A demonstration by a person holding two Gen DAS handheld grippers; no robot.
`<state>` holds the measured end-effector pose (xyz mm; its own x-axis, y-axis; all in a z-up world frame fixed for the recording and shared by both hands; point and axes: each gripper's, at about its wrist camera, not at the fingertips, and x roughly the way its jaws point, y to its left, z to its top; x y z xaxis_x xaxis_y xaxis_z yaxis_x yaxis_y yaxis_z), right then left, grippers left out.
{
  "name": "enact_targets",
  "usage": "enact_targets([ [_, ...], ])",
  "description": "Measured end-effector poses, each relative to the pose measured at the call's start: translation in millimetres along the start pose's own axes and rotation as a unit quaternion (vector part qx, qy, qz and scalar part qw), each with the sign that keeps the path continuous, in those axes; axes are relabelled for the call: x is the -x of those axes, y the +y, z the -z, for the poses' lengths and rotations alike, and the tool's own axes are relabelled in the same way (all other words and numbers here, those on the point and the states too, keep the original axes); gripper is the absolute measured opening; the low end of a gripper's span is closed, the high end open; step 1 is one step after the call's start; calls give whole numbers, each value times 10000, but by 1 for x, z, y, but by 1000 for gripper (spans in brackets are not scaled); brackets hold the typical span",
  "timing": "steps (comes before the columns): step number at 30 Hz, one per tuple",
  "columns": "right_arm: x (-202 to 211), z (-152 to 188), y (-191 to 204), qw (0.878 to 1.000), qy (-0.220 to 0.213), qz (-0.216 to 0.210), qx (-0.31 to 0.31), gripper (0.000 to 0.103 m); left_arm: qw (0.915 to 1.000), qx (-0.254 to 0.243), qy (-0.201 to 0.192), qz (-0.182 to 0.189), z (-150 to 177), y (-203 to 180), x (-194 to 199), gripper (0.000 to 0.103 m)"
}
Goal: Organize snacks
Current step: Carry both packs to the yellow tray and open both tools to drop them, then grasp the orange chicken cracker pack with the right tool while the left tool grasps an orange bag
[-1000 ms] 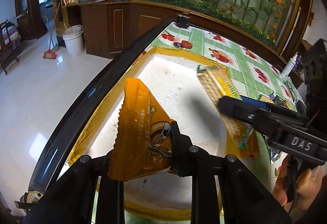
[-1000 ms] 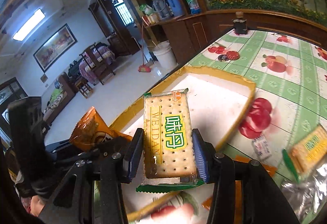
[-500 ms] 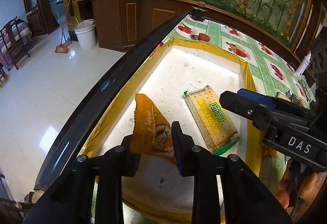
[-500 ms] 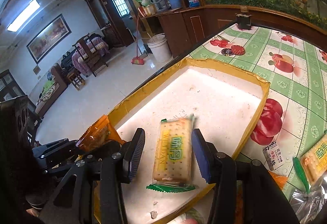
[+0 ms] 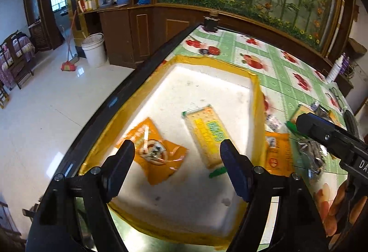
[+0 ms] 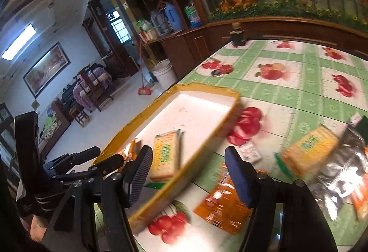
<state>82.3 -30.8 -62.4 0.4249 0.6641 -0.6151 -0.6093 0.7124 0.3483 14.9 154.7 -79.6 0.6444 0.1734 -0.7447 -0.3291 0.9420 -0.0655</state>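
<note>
Both the left gripper and right gripper hang with jaws spread, empty. Two packets lie in the tray. Next, I judge, the right should straddle the orange packet on the tabletop squarely, low, before closing.

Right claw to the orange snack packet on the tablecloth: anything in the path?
Nothing visible. The right claw is open and hangs above the orange packet, which lies flat on the tablecloth just outside the tray's yellow wall. The cracker pack lies off to the side.

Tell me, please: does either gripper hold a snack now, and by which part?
Neither. The left gripper and right gripper are open and empty, above the box.
</note>
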Motion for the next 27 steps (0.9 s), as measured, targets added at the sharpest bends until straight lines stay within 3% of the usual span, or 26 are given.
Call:
enact_targets([
  [12,84,49,-81,9942,-258,965,-404,76,9946,-854,160,570,15,-96,8,77],
  [17,108,64,-106,9888,-305,1397,-429,77,9918,-1120,306,529,27,-124,1,77],
  [27,125,71,-154,9818,-227,1853,-360,80,9906,-1153,610,423,33,-139,-19,77],
])
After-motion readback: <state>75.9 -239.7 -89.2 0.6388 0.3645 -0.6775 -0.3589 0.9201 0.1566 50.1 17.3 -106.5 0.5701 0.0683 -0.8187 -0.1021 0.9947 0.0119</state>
